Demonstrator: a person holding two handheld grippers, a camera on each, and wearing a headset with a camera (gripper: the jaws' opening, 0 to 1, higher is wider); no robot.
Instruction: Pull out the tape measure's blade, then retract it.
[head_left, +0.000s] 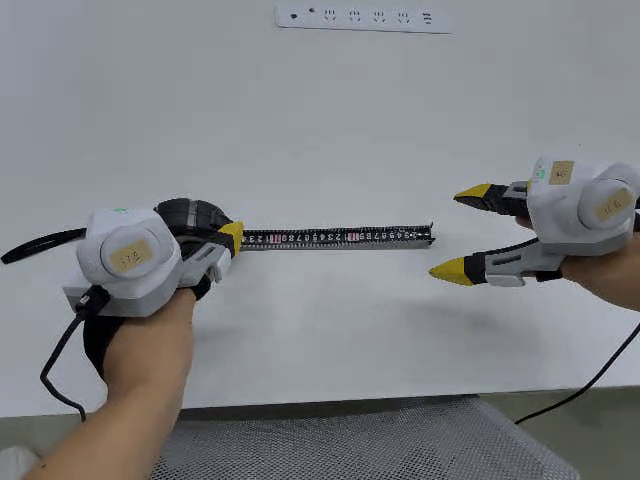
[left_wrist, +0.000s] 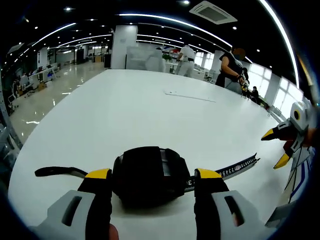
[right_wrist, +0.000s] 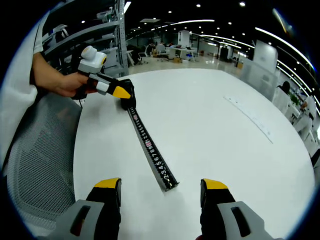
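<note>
On white table, black tape measure, blade extended

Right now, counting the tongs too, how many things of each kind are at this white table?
Tape measure: 1
Tongs: 2, left tongs and right tongs
Power strip: 1
Total: 4

**Three Views, One Blade**

From head height we look down over the table. The camera on our left gripper sits close behind the tape measure, facing along its blade. The one on our right gripper looks back from beyond the tip. All three share the blade.
</note>
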